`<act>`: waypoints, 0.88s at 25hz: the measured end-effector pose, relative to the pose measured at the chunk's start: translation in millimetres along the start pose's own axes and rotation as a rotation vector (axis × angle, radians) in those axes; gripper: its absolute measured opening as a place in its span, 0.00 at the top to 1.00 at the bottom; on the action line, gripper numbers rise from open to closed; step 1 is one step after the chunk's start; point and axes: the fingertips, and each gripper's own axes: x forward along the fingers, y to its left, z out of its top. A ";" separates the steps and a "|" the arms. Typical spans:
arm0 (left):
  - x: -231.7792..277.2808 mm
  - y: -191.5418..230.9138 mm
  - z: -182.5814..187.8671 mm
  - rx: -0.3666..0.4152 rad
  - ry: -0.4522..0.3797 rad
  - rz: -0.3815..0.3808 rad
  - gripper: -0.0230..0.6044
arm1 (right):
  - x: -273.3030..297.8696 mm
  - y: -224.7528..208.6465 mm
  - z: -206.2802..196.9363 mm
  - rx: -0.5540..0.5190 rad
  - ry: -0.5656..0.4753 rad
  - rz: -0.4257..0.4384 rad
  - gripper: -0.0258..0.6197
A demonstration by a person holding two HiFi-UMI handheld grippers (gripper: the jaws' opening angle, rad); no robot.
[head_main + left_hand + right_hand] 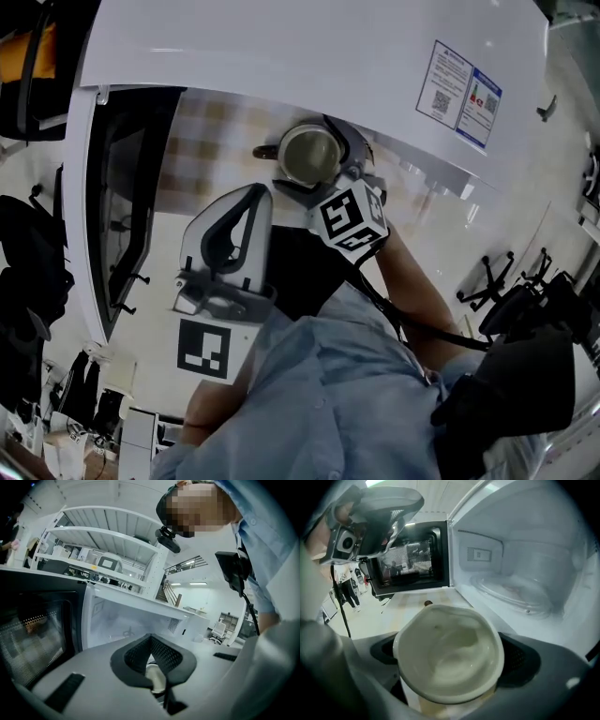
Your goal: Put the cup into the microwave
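- The cup [307,156] is not in the microwave [309,47] yet. In the head view it seems to stand on the counter [202,141], just in front of the open oven, at about 12 o'clock from the middle of the picture.
- The right gripper [452,658] is around the cup. Its jaws are spread as wide as they go, one on each side. The pads do not seem to squeeze the cup, so it is not gripped.
- The left gripper [152,660] has its jaws pressed together and carries nothing. In the head view it hangs at about 7 o'clock from the cup.
- The door [122,197] is swung wide open, at about 9 o'clock from the cup in the head view.
- In the right gripper view the inside of the microwave is at about 1 o'clock from the cup. The glass plate [511,590] in there has nothing on it.
- I think the step now is taking hold of the cup — the very start of the job.
- Next, the right jaws should close on the cup's sides, firm but gentle. Then the cup must go up a little, stay upright, pass over the bottom edge of the opening and come down on the glass plate.
- The left gripper should keep out of the way.
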 end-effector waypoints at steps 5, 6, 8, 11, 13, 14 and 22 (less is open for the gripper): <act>0.3 3.0 -2.7 -0.007 0.005 0.005 0.96 | 3.2 -0.5 -2.8 -0.013 -0.003 -0.005 0.08; 0.5 3.0 -3.2 -0.008 0.007 0.005 0.96 | 3.2 -0.5 -3.1 -0.017 -0.004 -0.005 0.08; 1.0 3.0 -4.0 -0.010 0.010 0.006 0.96 | 3.2 -0.4 -4.5 -0.036 0.002 -0.004 0.08; 2.1 1.8 -4.4 -0.009 0.010 0.003 0.96 | 2.8 -0.8 -6.6 -0.063 0.011 -0.007 0.09; 3.0 0.8 -4.4 -0.007 0.010 0.002 0.96 | 2.7 -1.3 -6.4 -0.060 0.010 -0.016 0.09; 3.3 0.4 -4.2 -0.006 0.010 0.002 0.96 | 2.7 -1.4 -6.3 -0.054 0.008 -0.022 0.10; 1.2 -1.2 -4.4 -0.003 0.006 0.012 0.96 | -1.4 -4.9 -2.7 -0.004 -0.016 -0.056 0.10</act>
